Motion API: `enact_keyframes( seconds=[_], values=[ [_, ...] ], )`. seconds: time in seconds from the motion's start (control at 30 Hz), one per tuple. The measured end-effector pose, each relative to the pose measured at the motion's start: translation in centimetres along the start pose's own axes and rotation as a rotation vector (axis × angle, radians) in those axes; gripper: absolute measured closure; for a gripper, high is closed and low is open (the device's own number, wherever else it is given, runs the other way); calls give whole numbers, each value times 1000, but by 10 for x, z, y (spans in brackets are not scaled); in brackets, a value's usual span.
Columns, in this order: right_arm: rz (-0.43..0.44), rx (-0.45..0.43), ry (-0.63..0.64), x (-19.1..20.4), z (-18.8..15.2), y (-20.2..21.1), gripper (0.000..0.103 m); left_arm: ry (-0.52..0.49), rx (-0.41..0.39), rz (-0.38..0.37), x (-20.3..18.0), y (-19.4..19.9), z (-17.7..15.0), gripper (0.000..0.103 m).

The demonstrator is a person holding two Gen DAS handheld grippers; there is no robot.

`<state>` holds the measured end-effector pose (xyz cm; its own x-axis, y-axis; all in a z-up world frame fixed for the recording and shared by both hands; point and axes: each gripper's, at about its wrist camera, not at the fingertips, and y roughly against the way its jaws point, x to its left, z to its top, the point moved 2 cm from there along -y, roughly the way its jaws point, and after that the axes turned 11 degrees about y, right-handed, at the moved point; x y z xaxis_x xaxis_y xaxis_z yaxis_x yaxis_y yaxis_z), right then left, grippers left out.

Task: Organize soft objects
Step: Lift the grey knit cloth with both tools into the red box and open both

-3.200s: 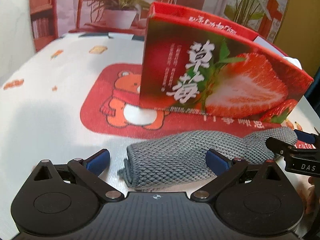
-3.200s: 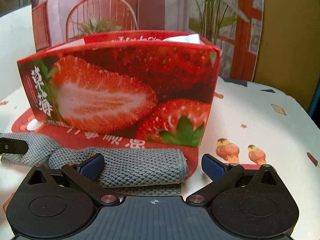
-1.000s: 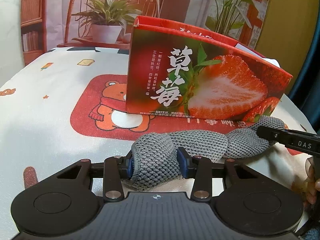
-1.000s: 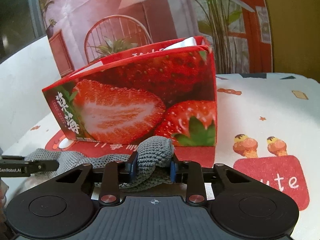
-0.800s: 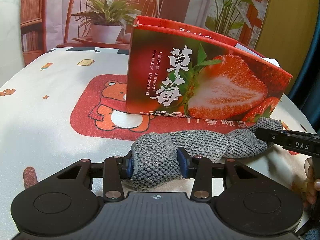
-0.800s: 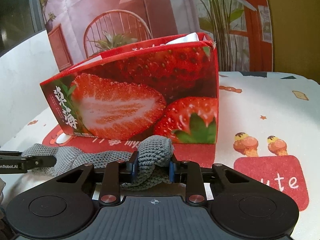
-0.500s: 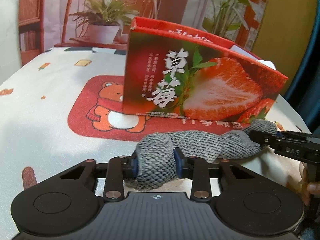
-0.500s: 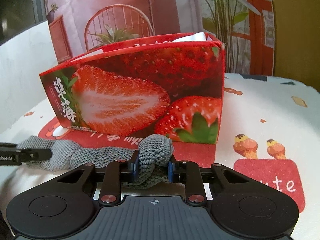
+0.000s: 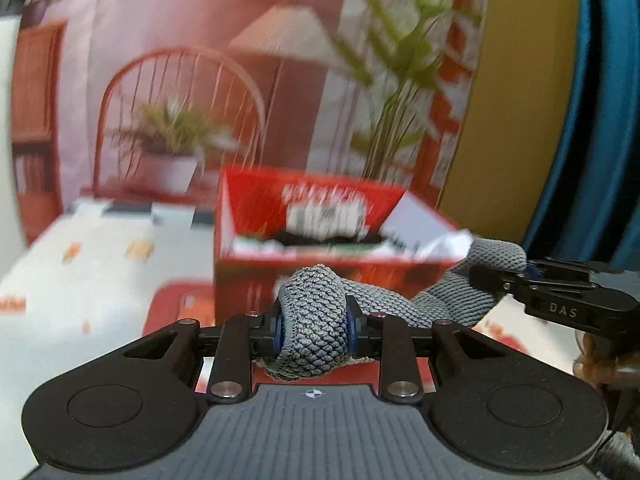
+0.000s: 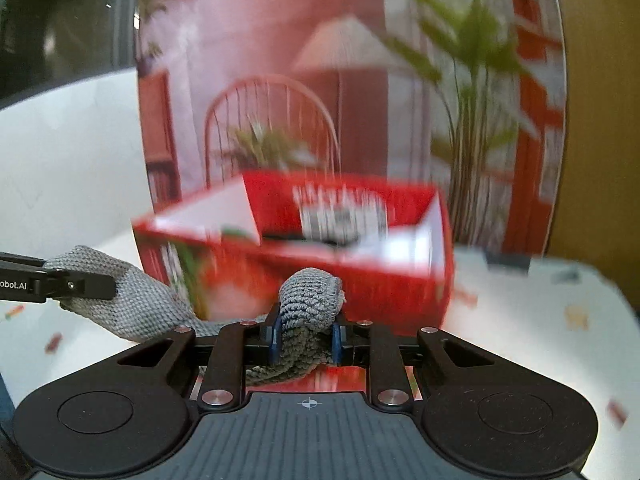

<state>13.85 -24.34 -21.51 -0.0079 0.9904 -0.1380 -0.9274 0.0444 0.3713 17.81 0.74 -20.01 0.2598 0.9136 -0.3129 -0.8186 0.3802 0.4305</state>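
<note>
A grey knitted cloth (image 9: 316, 320) hangs between my two grippers, lifted off the table. My left gripper (image 9: 314, 326) is shut on its left end. My right gripper (image 10: 306, 338) is shut on the other end (image 10: 308, 300); the right gripper also shows at the right of the left wrist view (image 9: 560, 300), and the left one at the left of the right wrist view (image 10: 60, 280). The cloth sags between them, near the level of the rim of the open red strawberry box (image 9: 256, 272) just behind it. The box (image 10: 400, 280) holds white paper and something dark, blurred.
The table carries a white cloth with cartoon prints (image 9: 80, 280) and a red mat (image 9: 176, 312). Behind stands a backdrop picturing a chair, potted plants and a lamp (image 9: 276, 40). A blue curtain (image 9: 592, 120) is at the right. The surroundings are motion-blurred.
Both grippers have risen with the cloth held between them. The view went from facing the box's front to looking over its rim into the open top.
</note>
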Motion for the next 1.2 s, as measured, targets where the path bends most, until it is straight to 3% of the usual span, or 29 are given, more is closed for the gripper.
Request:
enact_keyframes(
  seconds=[0.23,0.37,0.7,0.9,1.1,1.2],
  values=[
    [-44,-33,60,-23,54,-16,82,-40,-17,-36,-22,-25,50,74],
    [-99,-20,85,-35,67,-42,82,-56,12,-8,-25,-57,68,74],
    [-145,95,26,-49,51,-103,82,-28,168,70,-7,-136,72,74],
    [-138,151,6,-53,36,-121,82,-56,253,91,-4,-157,61,74],
    [-123,172,-8,-56,28,-125,82,-76,262,98,-4,-161,59,73],
    [-126,171,-1,-56,27,-124,82,-88,245,105,-5,-158,61,56]
  ],
)
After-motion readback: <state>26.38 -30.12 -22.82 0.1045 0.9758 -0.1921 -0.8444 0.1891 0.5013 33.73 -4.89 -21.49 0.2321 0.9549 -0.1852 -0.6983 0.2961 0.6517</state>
